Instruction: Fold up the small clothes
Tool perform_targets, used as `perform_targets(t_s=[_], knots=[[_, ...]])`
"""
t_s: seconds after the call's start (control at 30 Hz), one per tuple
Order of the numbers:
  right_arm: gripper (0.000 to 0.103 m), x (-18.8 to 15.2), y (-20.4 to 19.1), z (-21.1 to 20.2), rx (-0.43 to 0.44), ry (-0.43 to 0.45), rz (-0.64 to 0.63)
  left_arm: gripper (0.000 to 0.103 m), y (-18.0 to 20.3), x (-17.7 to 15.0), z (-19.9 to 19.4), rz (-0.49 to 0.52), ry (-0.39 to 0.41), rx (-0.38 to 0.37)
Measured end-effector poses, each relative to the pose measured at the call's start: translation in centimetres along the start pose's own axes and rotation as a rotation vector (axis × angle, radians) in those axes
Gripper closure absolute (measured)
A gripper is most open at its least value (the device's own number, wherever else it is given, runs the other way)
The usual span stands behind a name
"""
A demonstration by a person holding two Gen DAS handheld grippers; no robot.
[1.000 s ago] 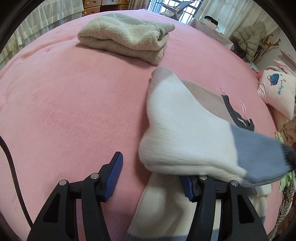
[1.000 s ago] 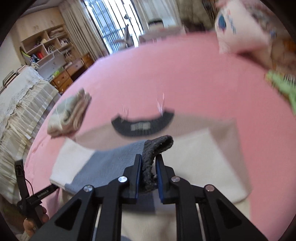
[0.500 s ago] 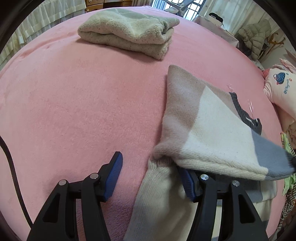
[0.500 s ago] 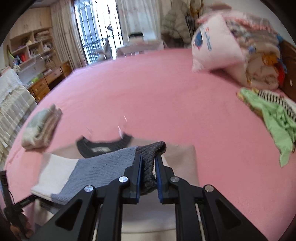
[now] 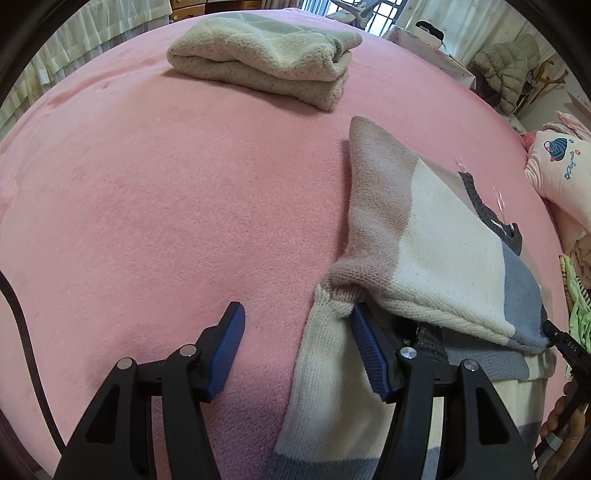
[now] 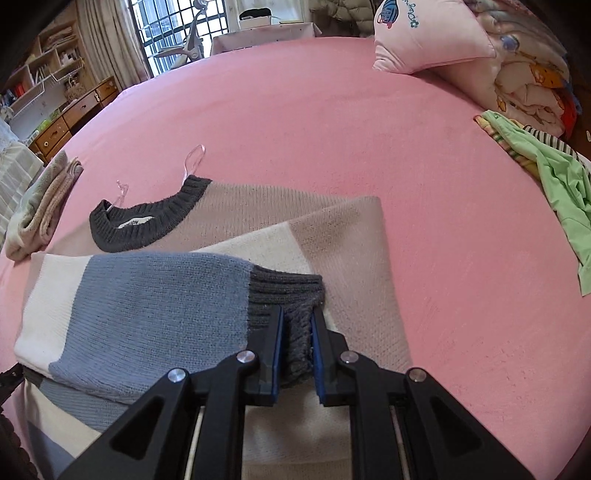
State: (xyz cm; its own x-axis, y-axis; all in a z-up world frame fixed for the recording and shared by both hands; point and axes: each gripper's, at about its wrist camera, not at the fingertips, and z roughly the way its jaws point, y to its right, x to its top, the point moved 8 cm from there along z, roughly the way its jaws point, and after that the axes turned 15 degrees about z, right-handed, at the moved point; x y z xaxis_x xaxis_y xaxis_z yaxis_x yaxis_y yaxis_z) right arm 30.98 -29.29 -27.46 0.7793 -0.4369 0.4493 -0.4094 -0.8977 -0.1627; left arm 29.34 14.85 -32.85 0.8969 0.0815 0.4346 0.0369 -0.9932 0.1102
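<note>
A colour-block knit sweater [image 6: 258, 210] in beige, cream and blue-grey, with a dark grey collar [image 6: 147, 225], lies flat on the pink bed [image 6: 332, 110]. Its sleeve [image 6: 147, 295] is folded across the body. My right gripper [image 6: 297, 314] is shut on the sleeve's dark grey cuff [image 6: 284, 284], low over the body. In the left wrist view my left gripper [image 5: 295, 332] stands open at the sweater's [image 5: 424, 236] side, where the sleeve folds over. Its right finger [image 5: 369, 347] lies against the knit under the fold, and its left finger [image 5: 229, 332] is over bare blanket.
A folded green-beige garment [image 5: 266, 62] lies at the far side of the bed. A pink pillow [image 6: 424, 33] and stacked bedding [image 6: 528, 88] sit at the far right, with a loose green garment [image 6: 554, 184] beside them. A black cable [image 5: 22, 332] runs along the left.
My right gripper has carried the cuff across and down, so the sleeve has sunk from hanging in the air to lying over the sweater's body. The left gripper has barely moved.
</note>
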Motion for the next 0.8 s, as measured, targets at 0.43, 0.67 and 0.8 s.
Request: perform_targets(t_s=[0.43, 0.67, 0.8], knots=[[0.065, 2.5, 3.6, -4.6, 0.07, 0.04, 0.141, 0.044, -0.8, -0.4, -2.5, -0.004, -0.001, 0.086], [0.066, 2.5, 0.3, -6.7, 0.117, 0.053, 0.077, 0.044, 3.3, 3.7, -5.9, 0.067, 0.114, 0.038], [0.076, 0.2, -5.5, -5.9, 0.176, 0.012, -0.036, 0.044, 7.8, 5.5, -4.7, 0.15, 0.107, -0.012]])
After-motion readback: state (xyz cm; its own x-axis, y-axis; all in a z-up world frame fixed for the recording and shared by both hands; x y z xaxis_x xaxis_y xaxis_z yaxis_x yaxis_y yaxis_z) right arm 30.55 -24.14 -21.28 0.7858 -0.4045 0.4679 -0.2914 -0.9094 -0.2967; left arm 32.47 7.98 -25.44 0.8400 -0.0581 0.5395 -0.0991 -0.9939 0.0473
